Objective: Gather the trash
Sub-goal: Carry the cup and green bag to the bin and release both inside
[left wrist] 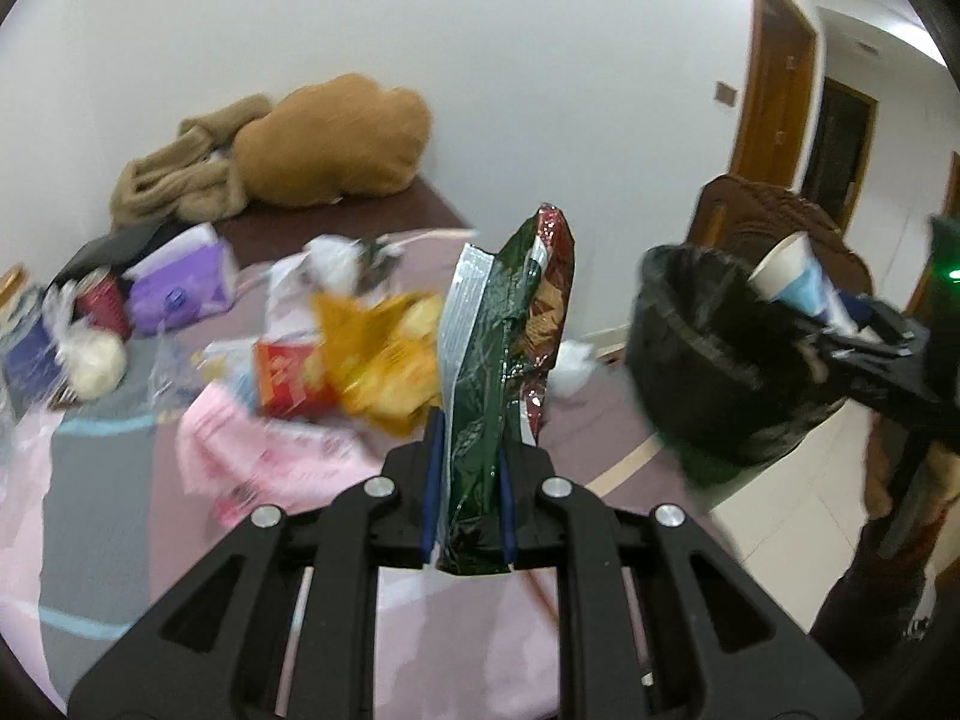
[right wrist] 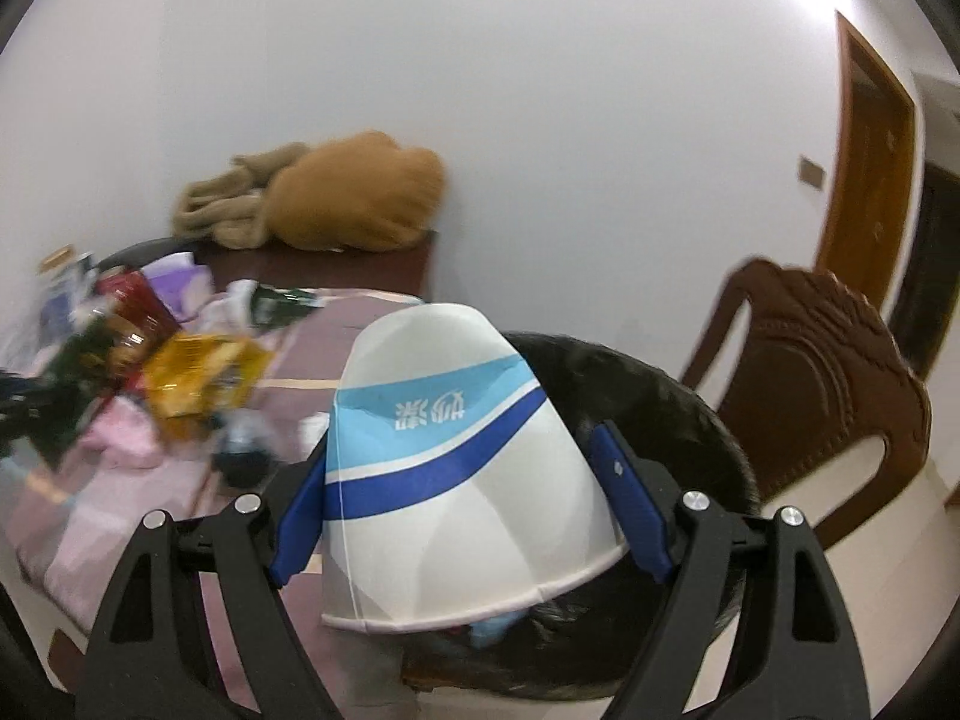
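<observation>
We hold a green snack bag (left wrist: pixel 486 372) in our left tongs (left wrist: pixel 468 480). The bag stands upright between the two blue pads, which are clamped on its lower part; its crumpled top, with a red patch, rises well above the fingertips. It hangs over the near edge of the tabletop (left wrist: pixel 90 480), clear of the litter there.

Our right tongs (right wrist: pixel 468 498) are closed on a paper cup (right wrist: pixel 456 462), white with a light blue band and a dark blue stripe. The cup is gripped at its sides, base pointing away from the camera and rim toward it, and the pads stand wide apart because the cup fills the gap. In the left wrist view the same cup (left wrist: pixel 798 282) shows above the rim of the bin (left wrist: pixel 708 360), mouth tilted up and to the left.

The bin, lined with a black bag, stands on the floor just beside the tabletop, right of the snack bag. Behind the bag, wrappers lie scattered on the striped cloth: a yellow packet (left wrist: pixel 384 354), a red box (left wrist: pixel 291 378), a purple pack (left wrist: pixel 180 288), pink paper (left wrist: pixel 264 456). A brown chair (right wrist: pixel 828 384) stands beyond the bin, and a tan bundle (left wrist: pixel 336 144) rests against the wall.
</observation>
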The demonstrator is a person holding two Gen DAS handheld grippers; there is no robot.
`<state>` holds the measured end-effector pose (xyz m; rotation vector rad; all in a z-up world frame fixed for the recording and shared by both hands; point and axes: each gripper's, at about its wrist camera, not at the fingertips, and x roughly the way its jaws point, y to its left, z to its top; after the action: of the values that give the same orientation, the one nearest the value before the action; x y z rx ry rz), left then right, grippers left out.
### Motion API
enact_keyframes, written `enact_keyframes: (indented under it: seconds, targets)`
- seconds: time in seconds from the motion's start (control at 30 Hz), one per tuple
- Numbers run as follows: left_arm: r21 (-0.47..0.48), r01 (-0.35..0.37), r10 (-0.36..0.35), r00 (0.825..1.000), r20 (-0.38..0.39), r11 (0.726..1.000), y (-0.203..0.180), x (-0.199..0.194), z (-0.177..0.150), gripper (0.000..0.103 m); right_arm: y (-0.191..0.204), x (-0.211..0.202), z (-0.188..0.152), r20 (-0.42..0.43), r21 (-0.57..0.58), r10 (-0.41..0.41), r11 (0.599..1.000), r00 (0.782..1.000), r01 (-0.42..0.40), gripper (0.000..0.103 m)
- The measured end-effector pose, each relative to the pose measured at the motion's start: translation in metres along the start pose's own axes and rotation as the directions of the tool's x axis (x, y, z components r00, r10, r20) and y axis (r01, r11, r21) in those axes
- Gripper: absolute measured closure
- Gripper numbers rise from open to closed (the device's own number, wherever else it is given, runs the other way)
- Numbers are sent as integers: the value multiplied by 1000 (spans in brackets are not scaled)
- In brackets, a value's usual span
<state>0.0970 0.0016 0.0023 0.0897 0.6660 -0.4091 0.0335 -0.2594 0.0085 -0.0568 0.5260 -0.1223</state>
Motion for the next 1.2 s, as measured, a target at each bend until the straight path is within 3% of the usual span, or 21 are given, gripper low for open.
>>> enact_keyframes:
  seconds: [0.2,0.37,0.6,0.7,0.73,0.77,0.83,0.87,0.97,1.03,1.07,1.1,1.13,1.2]
  targets:
    - [56,71,-72,997,5,996,-48,14,31,87,-36,36,-1,-99,64,-78,994,992,84,21]
    - [59,154,-153,988,-22,986,-79,30,53,87,-52,21,-5,-35,95,-78,992,996,81,9]
    - [56,304,-298,949,-102,951,-129,75,82,87,-91,-22,-20,26,223,-101,971,995,93,9]
    - [27,316,-308,938,-159,948,-144,105,89,86,-103,-34,-26,37,269,-83,961,996,70,9]
    - [15,334,-327,931,-164,942,-145,110,89,77,-106,-37,-27,40,283,-79,957,996,64,8]
    - [-1,352,-347,923,-170,936,-147,115,90,56,-108,-39,-28,42,289,-78,955,996,63,8]
    - [-49,360,-363,919,-155,932,-143,118,93,32,-108,-42,-28,42,287,-78,956,996,63,8]
    - [-57,354,-358,924,-133,934,-140,115,92,30,-107,-43,-28,43,283,-76,957,996,61,8]
    - [-39,295,-297,952,-72,955,-124,96,90,23,-97,-38,-25,44,261,-51,965,998,38,8]
    - [-42,161,-161,987,-11,986,-105,79,86,18,-83,-34,-22,52,238,-13,971,999,0,8]
    - [-39,45,-44,999,28,998,-92,68,82,16,-74,-33,-20,58,215,11,976,998,-23,8]
    - [-43,-66,68,996,59,997,-81,60,79,15,-67,-33,-19,63,199,23,979,998,-35,8]
    - [-55,-177,181,980,82,983,-68,53,75,14,-55,-33,-17,75,167,47,984,996,-59,8]
    - [-92,-339,347,934,89,936,-42,46,66,12,-30,-38,-11,122,101,117,986,986,-129,8]
